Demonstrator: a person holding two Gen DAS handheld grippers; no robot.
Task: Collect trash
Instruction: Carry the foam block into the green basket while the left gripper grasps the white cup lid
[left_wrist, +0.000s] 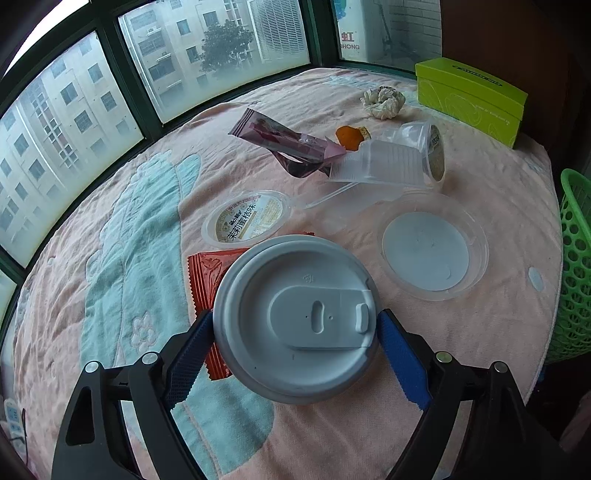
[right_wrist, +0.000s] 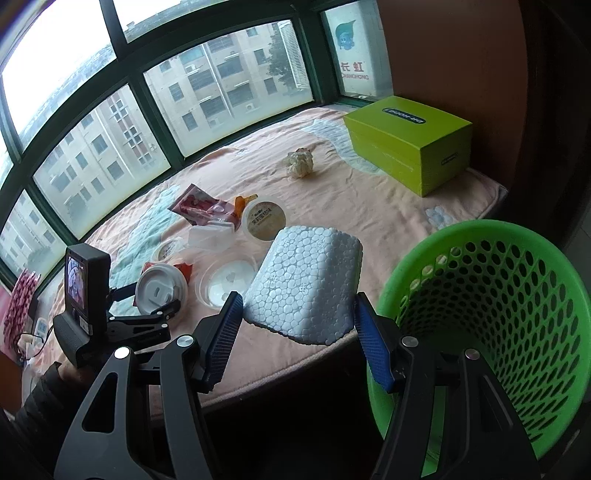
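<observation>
A white lidded paper cup (left_wrist: 295, 317) stands on the pink cloth over a red wrapper (left_wrist: 205, 273). My left gripper (left_wrist: 295, 325) straddles it, both blue pads touching the lid's rim. In the right wrist view that cup (right_wrist: 160, 290) shows at the left, with a sleeved hand holding the left gripper. My right gripper (right_wrist: 298, 301) is shut on a white foam block (right_wrist: 306, 280), held above the table's near edge, just left of the green mesh basket (right_wrist: 480, 295).
Scattered on the cloth are a jelly cup lid (left_wrist: 245, 219), a clear round lid (left_wrist: 432, 254), a purple wrapper (left_wrist: 284, 144), a clear tray (left_wrist: 380, 166), a tipped jelly cup (left_wrist: 432, 147), orange peel (left_wrist: 349, 138) and crumpled tissue (left_wrist: 382, 101). A green box (left_wrist: 472, 96) sits far right; windows behind.
</observation>
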